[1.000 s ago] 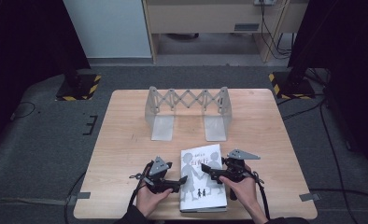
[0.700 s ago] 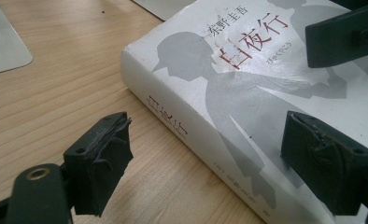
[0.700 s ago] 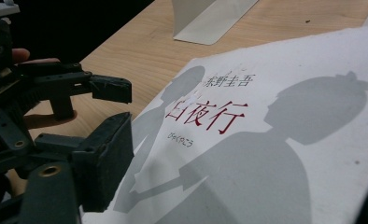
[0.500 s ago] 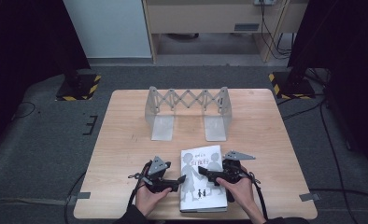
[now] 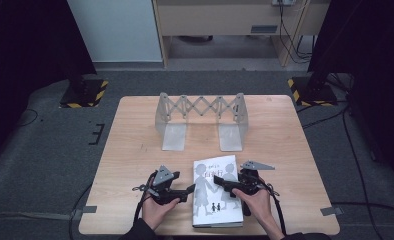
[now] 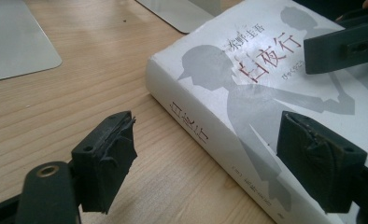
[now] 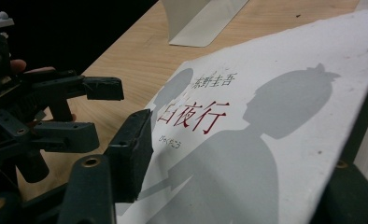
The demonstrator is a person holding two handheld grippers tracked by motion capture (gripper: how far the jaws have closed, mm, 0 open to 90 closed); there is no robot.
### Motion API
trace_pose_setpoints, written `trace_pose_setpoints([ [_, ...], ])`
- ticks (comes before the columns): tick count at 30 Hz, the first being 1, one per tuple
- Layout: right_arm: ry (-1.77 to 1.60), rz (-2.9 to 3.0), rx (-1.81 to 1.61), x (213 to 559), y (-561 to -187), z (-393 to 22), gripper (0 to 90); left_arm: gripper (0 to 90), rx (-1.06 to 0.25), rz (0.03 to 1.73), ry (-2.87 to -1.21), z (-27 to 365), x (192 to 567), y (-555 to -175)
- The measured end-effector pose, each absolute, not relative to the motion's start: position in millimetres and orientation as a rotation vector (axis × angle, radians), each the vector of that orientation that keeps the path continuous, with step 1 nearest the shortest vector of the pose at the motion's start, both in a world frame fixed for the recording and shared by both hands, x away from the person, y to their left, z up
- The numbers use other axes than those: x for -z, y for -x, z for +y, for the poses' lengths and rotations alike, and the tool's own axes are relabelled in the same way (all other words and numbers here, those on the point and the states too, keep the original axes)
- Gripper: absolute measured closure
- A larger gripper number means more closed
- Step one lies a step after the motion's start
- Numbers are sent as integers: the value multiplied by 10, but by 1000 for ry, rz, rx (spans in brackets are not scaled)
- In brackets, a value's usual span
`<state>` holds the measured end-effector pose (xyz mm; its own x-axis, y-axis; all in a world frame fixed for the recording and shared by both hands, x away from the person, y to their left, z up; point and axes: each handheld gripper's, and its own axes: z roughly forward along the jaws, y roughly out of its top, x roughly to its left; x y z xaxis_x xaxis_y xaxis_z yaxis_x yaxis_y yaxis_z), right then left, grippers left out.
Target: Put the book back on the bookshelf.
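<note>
A thick white book (image 5: 211, 210) with grey silhouettes on its cover lies closed near the table's front edge. My left gripper (image 5: 189, 190) sits at its left side. In the left gripper view (image 6: 210, 158) the jaws straddle the book's spine (image 6: 196, 130), one over bare wood, one above the cover, neither touching. My right gripper (image 5: 221, 182) reaches in from the book's right edge. In the right gripper view (image 7: 245, 158) the cover (image 7: 275, 116) runs between the jaws, one above it, one beyond its edge. Both pairs of jaws have just been closing, with the book between them.
A metal accordion-style book rack (image 5: 201, 117) with two flat foot plates stands at the back middle of the wooden table (image 5: 135, 150). The table's front edge is just behind the person's hands. Dark floor and yellow-black stand bases (image 5: 85, 92) surround the table.
Both grippers have edged slightly inward against the book's two sides, and their jaws look narrower. The book and the rack have not moved.
</note>
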<state>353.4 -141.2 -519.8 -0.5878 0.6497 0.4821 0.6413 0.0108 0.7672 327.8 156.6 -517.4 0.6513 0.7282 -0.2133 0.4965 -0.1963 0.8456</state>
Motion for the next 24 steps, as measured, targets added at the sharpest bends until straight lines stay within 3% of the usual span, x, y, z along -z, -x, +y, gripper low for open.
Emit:
trace_pose_setpoints([
  [7, -1540, 2214, -1706, 5192, -3567, -1463, 574, 181, -290, 975, -1821, 1593, 5144, -3294],
  [24, -1566, 2153, -1850, 4973, -3559, -1493, 769, 165, -187, 930, -1766, 1514, 5109, -3277],
])
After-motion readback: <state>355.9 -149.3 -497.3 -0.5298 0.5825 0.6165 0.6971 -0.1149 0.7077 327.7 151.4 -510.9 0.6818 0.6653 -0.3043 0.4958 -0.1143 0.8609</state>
